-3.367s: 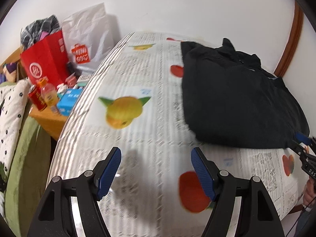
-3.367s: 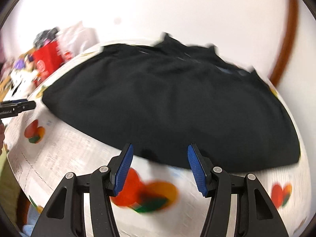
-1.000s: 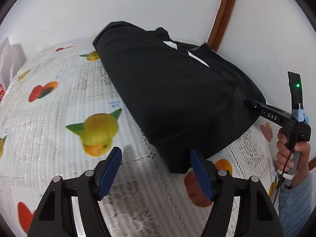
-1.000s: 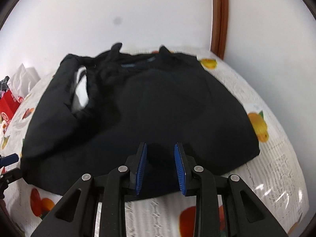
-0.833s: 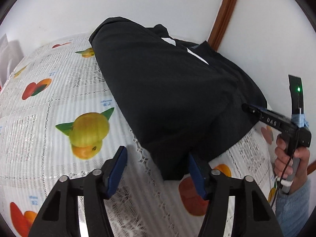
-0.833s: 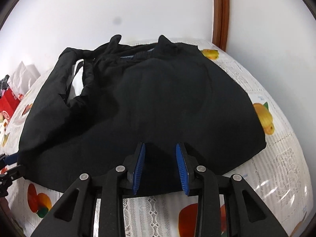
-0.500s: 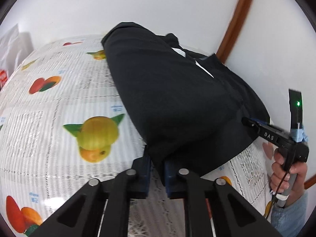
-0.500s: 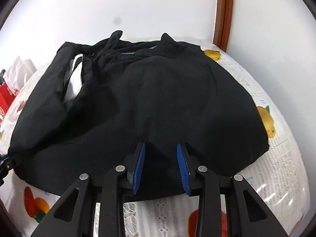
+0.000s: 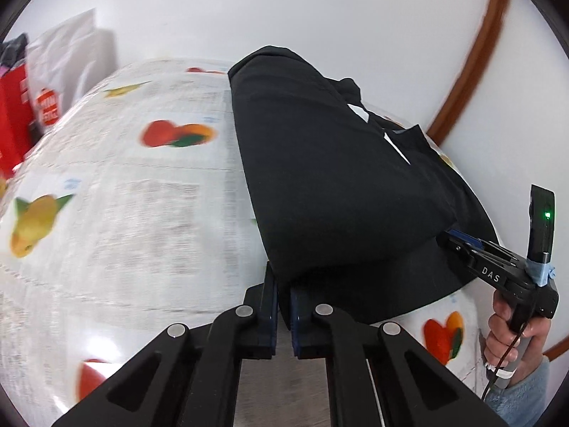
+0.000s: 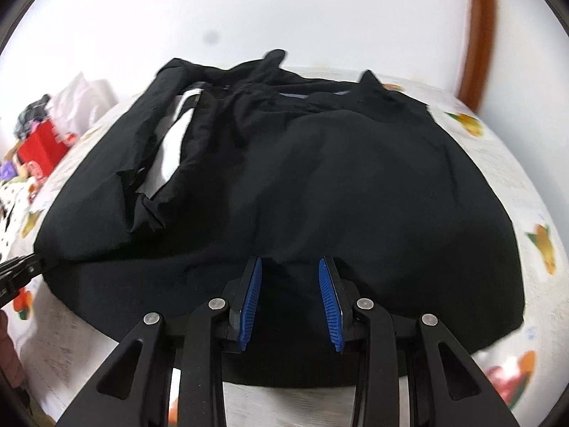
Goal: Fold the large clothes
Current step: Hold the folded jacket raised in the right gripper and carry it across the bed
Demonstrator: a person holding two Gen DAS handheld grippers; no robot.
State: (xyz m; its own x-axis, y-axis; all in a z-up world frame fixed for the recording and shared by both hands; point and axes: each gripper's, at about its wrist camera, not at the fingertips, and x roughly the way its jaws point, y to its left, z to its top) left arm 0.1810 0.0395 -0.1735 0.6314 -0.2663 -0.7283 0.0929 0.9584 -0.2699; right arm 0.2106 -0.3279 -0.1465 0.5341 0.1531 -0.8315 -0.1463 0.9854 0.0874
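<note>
Two grippers at one garment [image 9: 338, 195]: black, spread over most of a fruit-printed tablecloth [image 9: 124, 213], collar end toward the wall, hem nearest the cameras. Left gripper [image 9: 282, 284] clamped shut on the near left corner, fabric pinched between the pads. Right gripper [image 10: 290, 267] set narrow, pads apart, over the hem further along. Black fabric all across the gap behind those pads, yet impossible to tell whether pinched or merely lying beneath. From the left wrist view, its tip right at the hem's edge, carried by a hand [image 9: 515, 334] in a pale blue sleeve.

Probably soft and limp, judging by the crumpled folds along the left side in the right wrist view, so no stiffness to hold a fold line unaided. Likely light enough for two corner grips, but big enough to drag and bunch on the tablecloth. Hardly fragile; perhaps a little slick, going by the smooth matte surface.

Best taken at the hem's two corners, through all layers at once, deep between the pads against slipping. Worth keeping the hem taut between both grips to stop the middle sagging. Risk with a shallow pinch: top layer peeling away, bottom layer left behind, or tablecloth caught along with the hem.
</note>
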